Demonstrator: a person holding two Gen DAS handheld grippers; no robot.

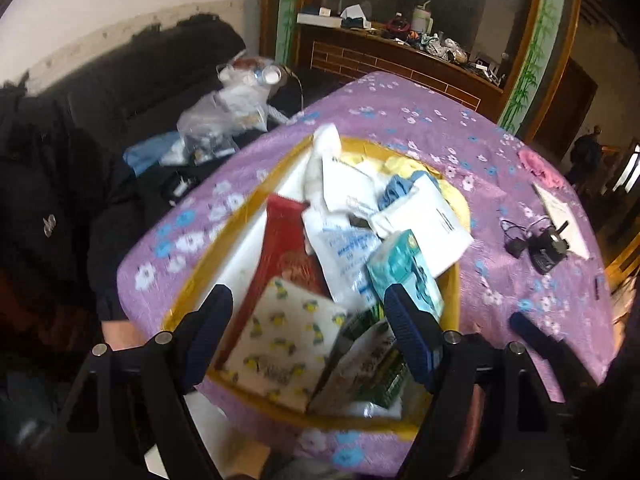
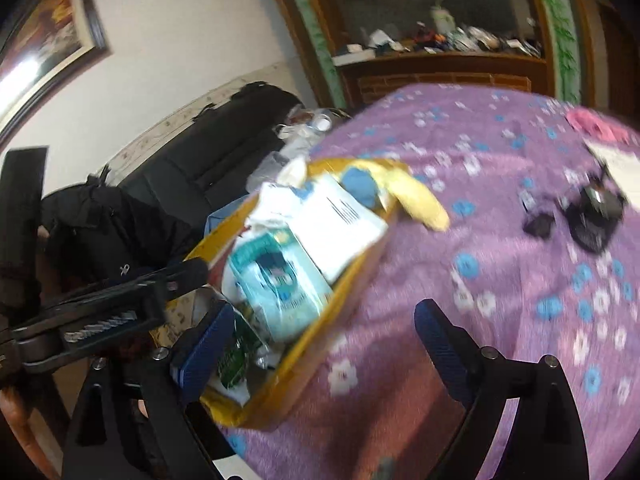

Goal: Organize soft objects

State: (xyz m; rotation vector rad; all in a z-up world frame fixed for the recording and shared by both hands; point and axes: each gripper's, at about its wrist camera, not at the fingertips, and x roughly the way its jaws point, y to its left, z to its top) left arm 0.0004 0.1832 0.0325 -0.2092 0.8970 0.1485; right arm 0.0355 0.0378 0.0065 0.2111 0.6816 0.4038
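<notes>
soft packs stand packed on edge in the yellow-rimmed box point(image 1: 450, 280) on the purple-clothed bench point(image 1: 500, 152), likely so more fit. lemon-print pack point(image 1: 286, 338): long axis runs toward the camera, tilted. left gripper point(image 1: 308, 332) hovers over it, fingers spread, empty. right gripper point(image 2: 324, 344) is open beside the box; view blurred.

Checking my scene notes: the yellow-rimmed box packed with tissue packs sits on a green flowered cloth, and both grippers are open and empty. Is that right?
Not quite: the cloth is purple with flowers, not green, as the left wrist view shows. The rest holds: the yellow-rimmed box is packed with tissue packs, and the left gripper and right gripper are open and empty.
</notes>
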